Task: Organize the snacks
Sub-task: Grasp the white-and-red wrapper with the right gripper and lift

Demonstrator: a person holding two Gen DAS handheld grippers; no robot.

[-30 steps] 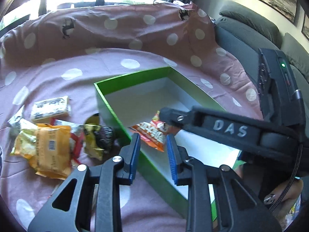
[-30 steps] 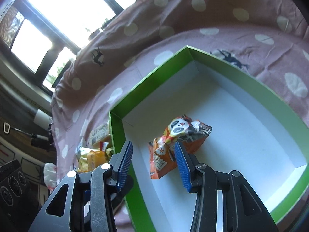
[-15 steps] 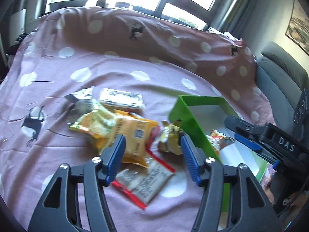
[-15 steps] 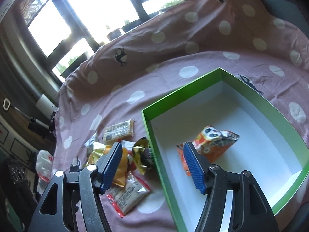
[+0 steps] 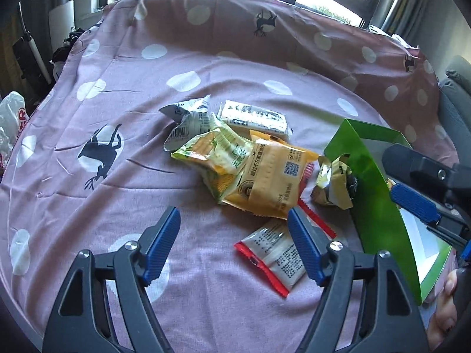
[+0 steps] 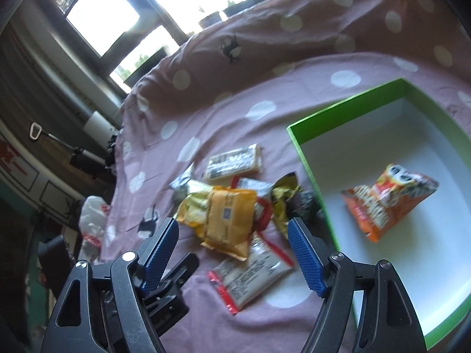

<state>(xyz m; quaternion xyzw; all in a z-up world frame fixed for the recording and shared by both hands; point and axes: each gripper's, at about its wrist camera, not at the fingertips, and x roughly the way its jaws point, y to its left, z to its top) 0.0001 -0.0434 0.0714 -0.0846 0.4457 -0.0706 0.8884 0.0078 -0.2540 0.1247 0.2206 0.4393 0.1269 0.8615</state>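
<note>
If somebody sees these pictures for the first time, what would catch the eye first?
Probably the bright green box on the polka-dot cloth, with one orange snack packet inside. Beside its wall lies a heap of packets, an orange-yellow packet on top.

1. Cloth (image 5: 147,176): dusty pink, white dots, dark deer silhouettes.
2. Box (image 6: 306,158): bright green walls, white inside.
3. Packet in the box (image 6: 385,200): orange, with a panda face.
4. Top packet of the pile (image 5: 270,176): orange-yellow.
5. Flat sachet (image 5: 273,256): silver-white, red edges.
6. Gripper fingers (image 5: 160,247): blue ribbed pads on black.
</note>
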